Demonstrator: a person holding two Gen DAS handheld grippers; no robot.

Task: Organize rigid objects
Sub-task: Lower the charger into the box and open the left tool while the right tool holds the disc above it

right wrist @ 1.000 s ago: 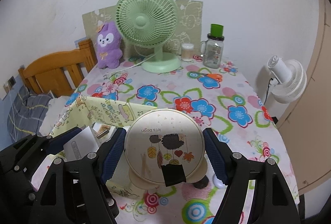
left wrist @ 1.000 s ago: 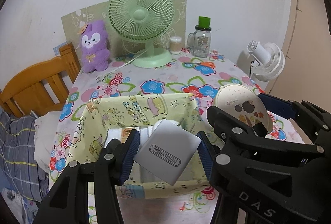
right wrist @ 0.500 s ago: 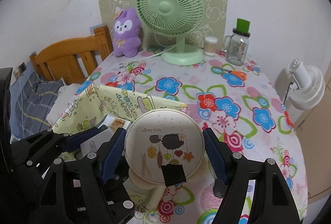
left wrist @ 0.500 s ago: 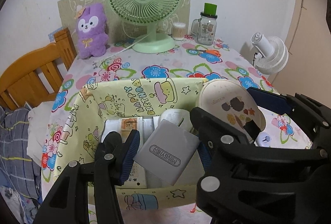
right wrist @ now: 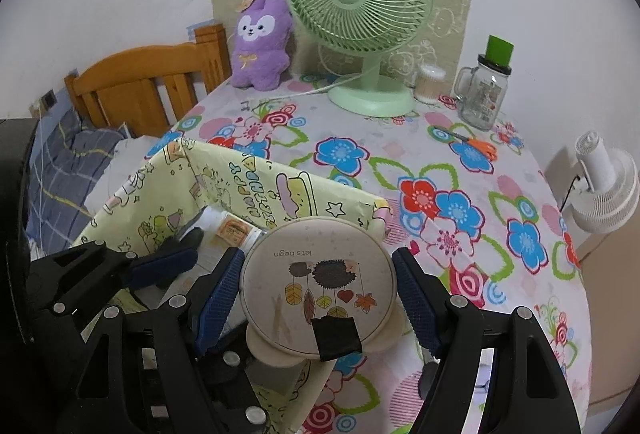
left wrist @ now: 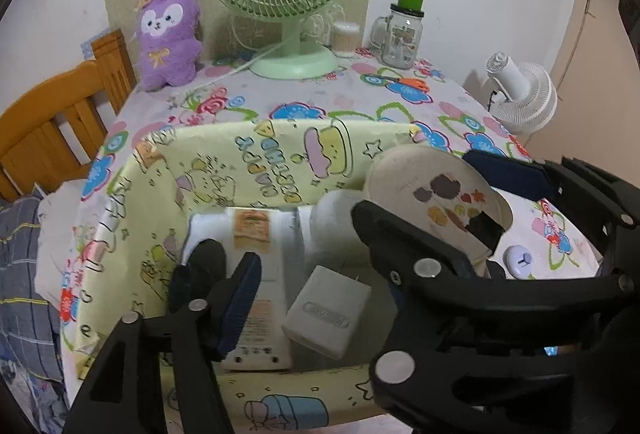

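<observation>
Left gripper lets the charger go into the box; right gripper holds the round mirror at the box's edge.

The left gripper's jaws are opening, and the white charger, clamped between its pads a second ago, now lies loose on the floor of the yellow cartoon-print box, clear of the blue pad on the left, beside a white bottle already inside. That item looks stowed. The right gripper is clamped on the round mirror, its pads on both edges, poised over the box's near right corner. Compared with the earlier frame, both grippers sit lower and closer over the box, and the mirror has come from above the flowered tablecloth to the box rim. It likely goes in next.
</observation>
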